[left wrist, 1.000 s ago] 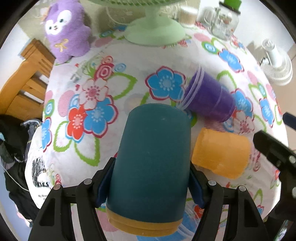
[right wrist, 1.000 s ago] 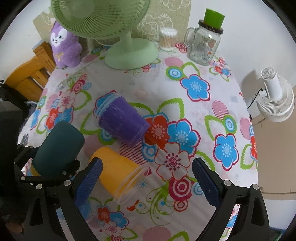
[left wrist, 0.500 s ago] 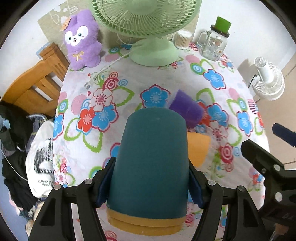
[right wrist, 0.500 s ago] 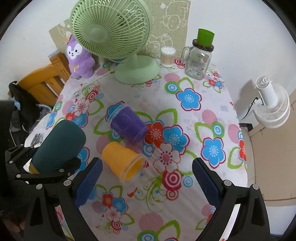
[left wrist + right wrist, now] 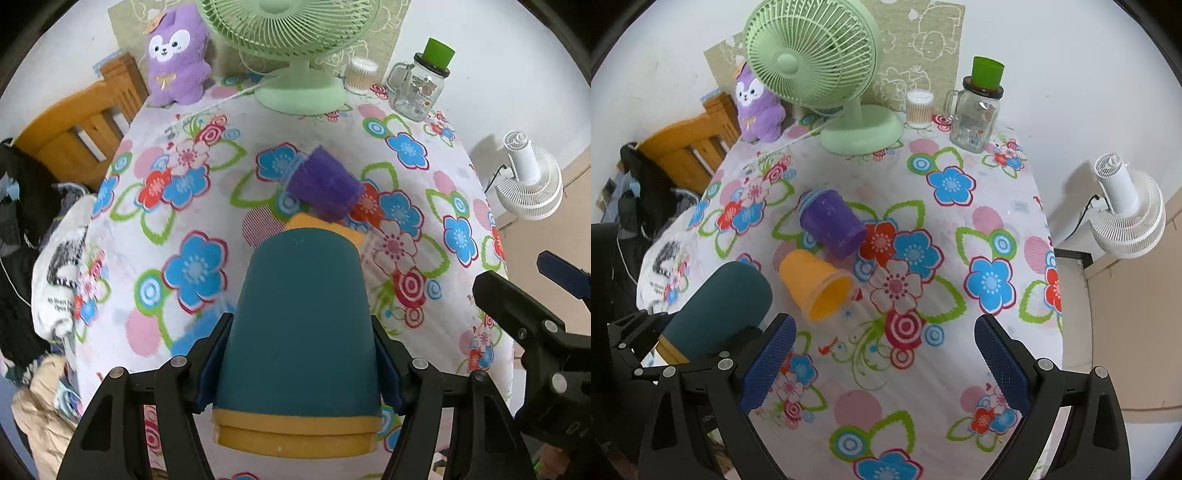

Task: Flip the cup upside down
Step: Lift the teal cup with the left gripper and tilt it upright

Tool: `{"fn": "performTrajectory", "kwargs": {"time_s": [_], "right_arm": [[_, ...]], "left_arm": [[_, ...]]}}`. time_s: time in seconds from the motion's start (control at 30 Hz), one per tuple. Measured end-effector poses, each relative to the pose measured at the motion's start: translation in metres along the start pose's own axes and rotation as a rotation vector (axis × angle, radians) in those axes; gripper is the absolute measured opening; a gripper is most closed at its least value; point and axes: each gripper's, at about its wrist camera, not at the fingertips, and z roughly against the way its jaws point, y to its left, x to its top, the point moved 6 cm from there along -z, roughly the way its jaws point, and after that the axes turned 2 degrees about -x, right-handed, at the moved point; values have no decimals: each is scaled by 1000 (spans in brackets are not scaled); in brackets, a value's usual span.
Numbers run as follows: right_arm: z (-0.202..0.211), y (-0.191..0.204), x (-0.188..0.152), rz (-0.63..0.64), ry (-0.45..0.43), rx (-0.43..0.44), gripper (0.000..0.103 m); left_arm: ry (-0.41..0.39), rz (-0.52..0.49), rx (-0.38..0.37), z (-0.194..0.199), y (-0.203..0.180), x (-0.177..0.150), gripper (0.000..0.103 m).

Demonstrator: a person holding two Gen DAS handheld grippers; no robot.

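My left gripper (image 5: 299,365) is shut on a dark teal cup (image 5: 299,317) with an orange-yellow rim, held above the table's near left part with its closed bottom pointing away from me. The same cup shows in the right wrist view (image 5: 720,310). An orange cup (image 5: 816,282) lies on its side on the flowered tablecloth, mouth toward me. A purple cup (image 5: 833,225) lies on its side just behind it, touching it. My right gripper (image 5: 884,363) is open and empty above the near middle of the table.
A green desk fan (image 5: 827,77), a purple plush toy (image 5: 757,107), a cotton-swab jar (image 5: 919,109) and a glass mug jar with a green cup on its lid (image 5: 975,114) stand along the far edge. A wooden chair (image 5: 690,151) is at left, a white fan (image 5: 1126,218) at right.
Both grippers have risen and pulled back from the table, so more of the room shows. The teal cup stays gripped in the left gripper. The orange and purple cups have not moved.
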Motion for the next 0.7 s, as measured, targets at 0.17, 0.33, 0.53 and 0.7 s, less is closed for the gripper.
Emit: {"fn": "performTrajectory", "kwargs": {"time_s": [0.17, 0.33, 0.53, 0.7], "right_arm": [[-9, -8, -10, 26, 32, -9, 99], [-26, -18, -21, 35, 80, -27, 99], [-44, -29, -30, 42, 128, -55, 99], [-59, -36, -34, 46, 155, -75, 99]], "left_arm": [[22, 26, -16, -14, -12, -13, 69], [51, 31, -25, -35, -22, -23, 69], [55, 23, -44, -56, -37, -27, 69], [71, 22, -64, -74, -46, -31, 69]]}}
